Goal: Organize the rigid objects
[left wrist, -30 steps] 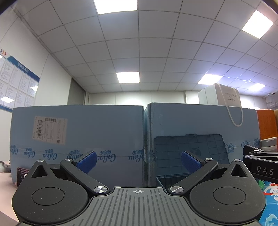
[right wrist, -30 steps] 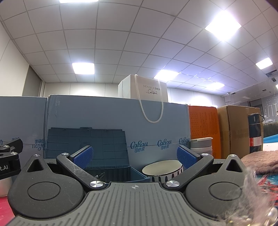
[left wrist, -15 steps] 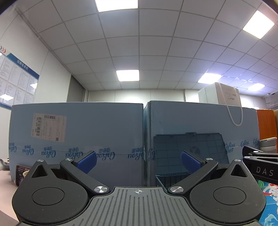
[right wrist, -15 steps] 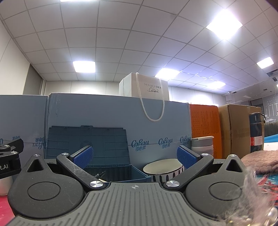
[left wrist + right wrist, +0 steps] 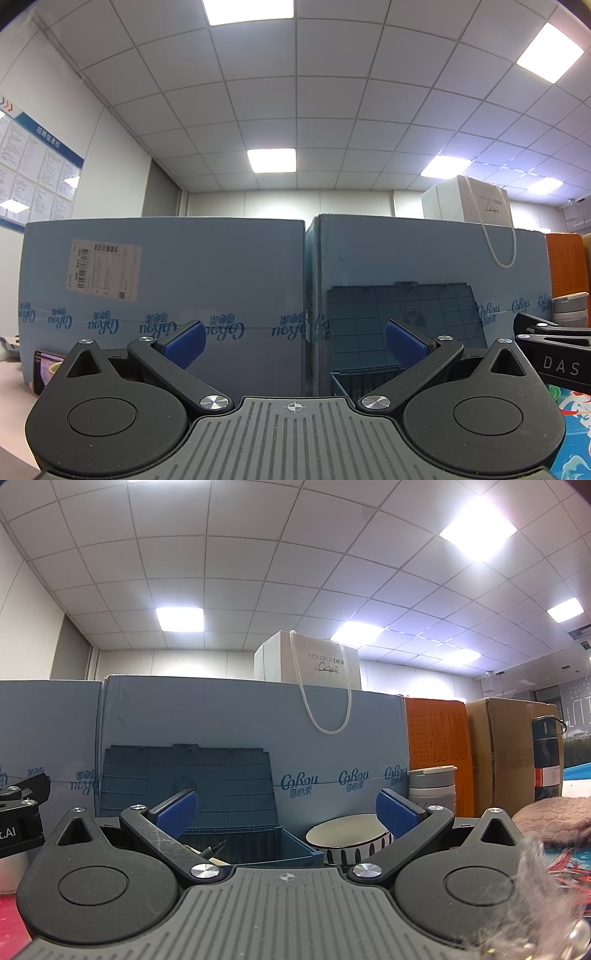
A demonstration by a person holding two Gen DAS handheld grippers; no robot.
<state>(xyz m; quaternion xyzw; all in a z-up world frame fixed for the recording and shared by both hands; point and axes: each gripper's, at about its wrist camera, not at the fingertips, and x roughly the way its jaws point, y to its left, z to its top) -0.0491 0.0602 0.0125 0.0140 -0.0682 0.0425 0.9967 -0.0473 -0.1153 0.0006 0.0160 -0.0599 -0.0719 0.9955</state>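
Note:
A dark blue plastic box [image 5: 258,843] with its lid standing open sits ahead of my right gripper [image 5: 286,812]; a dark pointed object [image 5: 216,847] shows inside it. The box also shows in the left wrist view [image 5: 369,373]. A white bowl with dark stripes [image 5: 345,836] stands right of the box. My right gripper is open and empty, low in front of the box and bowl. My left gripper [image 5: 293,341] is open and empty, facing the blue cartons [image 5: 184,291]. The right gripper's side [image 5: 554,354] shows at the left view's right edge.
Tall blue cartons [image 5: 258,731] wall off the back, with a white paper bag [image 5: 314,664] on top. Grey stacked containers [image 5: 432,788], an orange box [image 5: 436,734], a brown carton [image 5: 509,753], a dark bottle [image 5: 546,757] and pink cloth [image 5: 550,812] lie right. A phone [image 5: 46,369] lies left.
Both views have risen slightly, showing more of the box's inside and the bowl. Both grippers stay open and empty.

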